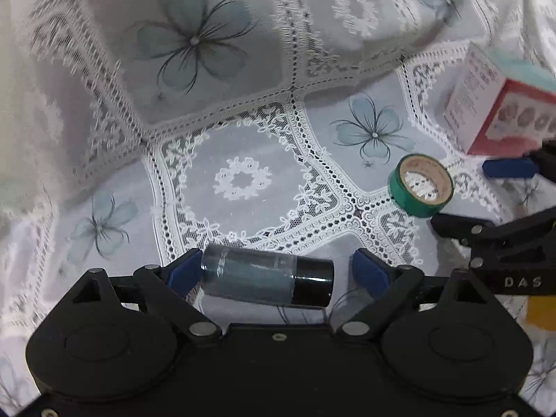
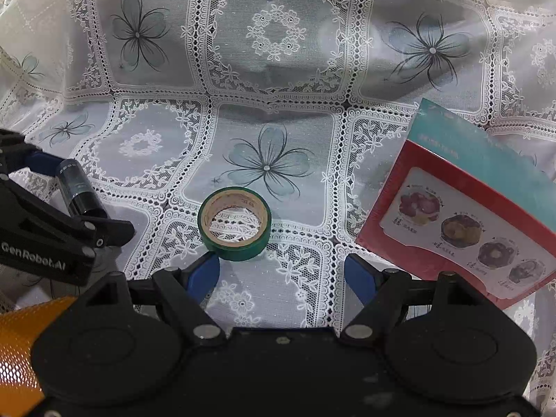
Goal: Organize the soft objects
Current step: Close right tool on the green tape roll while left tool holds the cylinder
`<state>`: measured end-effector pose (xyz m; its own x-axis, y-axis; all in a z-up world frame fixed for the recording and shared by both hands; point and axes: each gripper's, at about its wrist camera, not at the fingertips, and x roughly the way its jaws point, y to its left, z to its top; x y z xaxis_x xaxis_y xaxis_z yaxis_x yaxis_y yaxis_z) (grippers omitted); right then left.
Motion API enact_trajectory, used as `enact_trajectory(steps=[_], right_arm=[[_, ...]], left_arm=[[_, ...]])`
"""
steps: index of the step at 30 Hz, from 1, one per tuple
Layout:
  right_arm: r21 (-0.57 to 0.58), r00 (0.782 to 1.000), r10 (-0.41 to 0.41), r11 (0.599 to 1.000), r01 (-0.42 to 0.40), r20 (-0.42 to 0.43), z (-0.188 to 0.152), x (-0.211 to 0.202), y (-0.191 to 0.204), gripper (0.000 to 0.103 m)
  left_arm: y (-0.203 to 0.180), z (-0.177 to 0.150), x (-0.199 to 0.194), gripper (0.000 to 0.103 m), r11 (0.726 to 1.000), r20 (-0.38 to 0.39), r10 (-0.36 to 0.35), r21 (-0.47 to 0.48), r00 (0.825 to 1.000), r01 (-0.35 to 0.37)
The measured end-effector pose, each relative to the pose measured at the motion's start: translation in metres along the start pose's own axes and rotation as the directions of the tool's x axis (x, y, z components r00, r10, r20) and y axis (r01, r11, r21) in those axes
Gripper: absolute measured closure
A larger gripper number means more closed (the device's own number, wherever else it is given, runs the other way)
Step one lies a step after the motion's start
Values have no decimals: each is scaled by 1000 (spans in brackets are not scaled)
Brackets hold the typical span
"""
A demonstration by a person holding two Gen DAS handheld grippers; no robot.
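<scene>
From the left wrist view, we see the left gripper (image 1: 276,272) low at 6 o'clock with its jaws spread wide; a small bottle (image 1: 267,279) with a dark cap lies crosswise between the blue pads (image 1: 182,271), its base against the left pad and its cap clear of the right one, so nothing is clamped. A roll of green tape (image 1: 421,185) lies flat on the lace tablecloth (image 1: 239,132) at about 3 o'clock. Beyond it, at 2 o'clock, stands a red and teal box (image 1: 500,104), and the right gripper (image 1: 469,198) reaches in from the right edge.

From the right wrist view, we see the right gripper (image 2: 281,274) at 6 o'clock, its jaws released and holding nothing. The green tape (image 2: 234,223) sits just ahead of the left pad, near 12 o'clock of the fingertips. The box (image 2: 462,208) leans at 3 o'clock. At 9 o'clock the left gripper (image 2: 66,208) frames the bottle (image 2: 78,191). An orange mesh (image 2: 21,340) shows at 8 o'clock
</scene>
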<state>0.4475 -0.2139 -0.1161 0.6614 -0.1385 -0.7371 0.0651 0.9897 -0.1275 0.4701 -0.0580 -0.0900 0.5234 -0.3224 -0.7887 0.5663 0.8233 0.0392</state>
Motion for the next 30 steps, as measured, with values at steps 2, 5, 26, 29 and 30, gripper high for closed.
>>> enact_trajectory(steps=[2,5,26,29,30], right_arm=[[0,1000,0,1000,0,0,0,0,0,25],[1,1000,0,1000,0,0,0,0,0,25],[24,1000,7,1000,-7,-15,2,3,-3,23],[58,999,22,998,-19,-41,5,7,-9,18],[71,998,30,997,-26,-51,6,8,-11,16]], left_arm=[[1,-3,-3,29,1000,18,12,-29,1000,-12],[-2,-6,-7,36,998,35,32,-61,999,-29],[-55,-45,-91,36,940,17,229,-262,973,-217],[-58,-59,-104,36,927,-2,226,-307,974,-216],[-60,-64,-110,36,923,-4,228,-317,974,-217]])
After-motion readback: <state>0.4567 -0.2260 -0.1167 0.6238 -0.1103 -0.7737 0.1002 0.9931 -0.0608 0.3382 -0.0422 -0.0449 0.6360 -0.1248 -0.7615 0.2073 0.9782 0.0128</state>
